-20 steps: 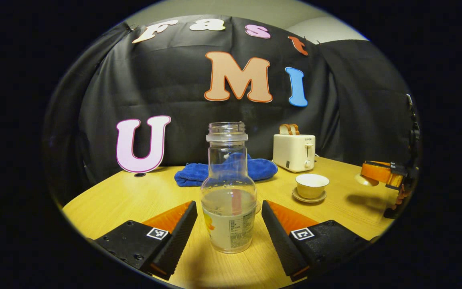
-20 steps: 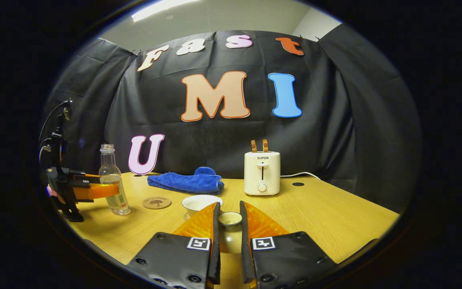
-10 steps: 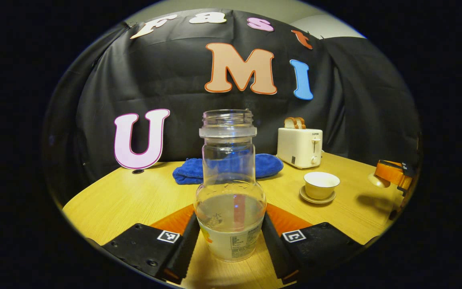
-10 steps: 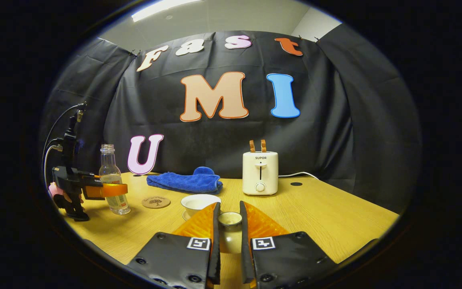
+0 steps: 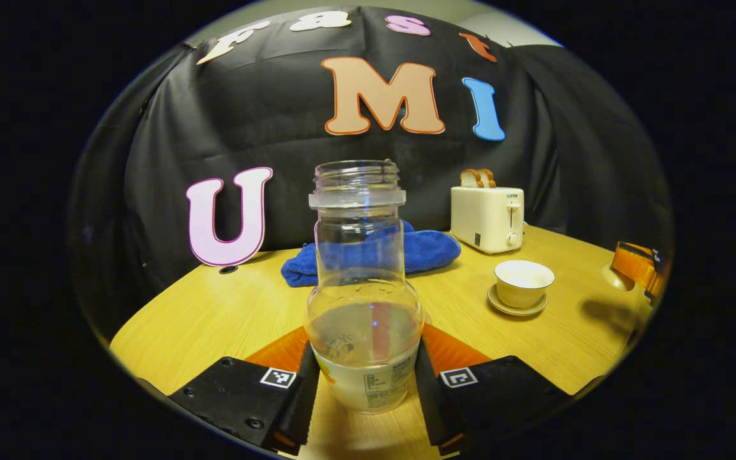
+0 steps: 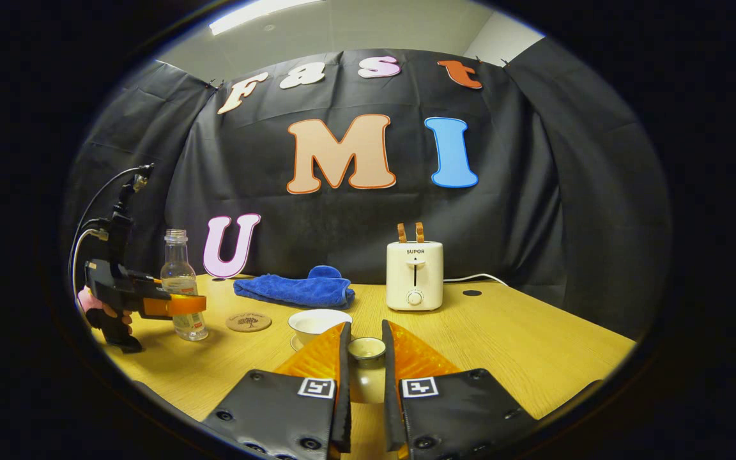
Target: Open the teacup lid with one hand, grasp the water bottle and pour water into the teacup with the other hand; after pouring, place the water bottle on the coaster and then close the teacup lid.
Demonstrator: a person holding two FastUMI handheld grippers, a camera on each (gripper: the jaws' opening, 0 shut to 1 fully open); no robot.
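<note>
A clear water bottle (image 5: 364, 300) without a cap, partly filled, stands upright on the wooden table (image 5: 214, 313). My left gripper (image 5: 364, 367) is shut on its lower body, both fingers pressing its sides. In the right gripper view the bottle (image 6: 181, 287) and the left gripper (image 6: 173, 305) are at the far left, with a hand behind them. The white teacup (image 5: 524, 283) sits uncovered on its saucer (image 5: 513, 310). My right gripper (image 6: 365, 338) is shut on the knob of the teacup lid (image 6: 367, 349), just right of the teacup (image 6: 318, 322). A round coaster (image 6: 248, 321) lies between bottle and cup.
A blue towel (image 6: 294, 291) lies at the back of the table, with a white toaster (image 6: 414, 275) holding toast to its right. A cord runs from the toaster along the table. Bare wood stretches to the right of the toaster.
My left gripper moved forward around the bottle and went from open to shut on it. The right gripper has stayed still with the lid.
</note>
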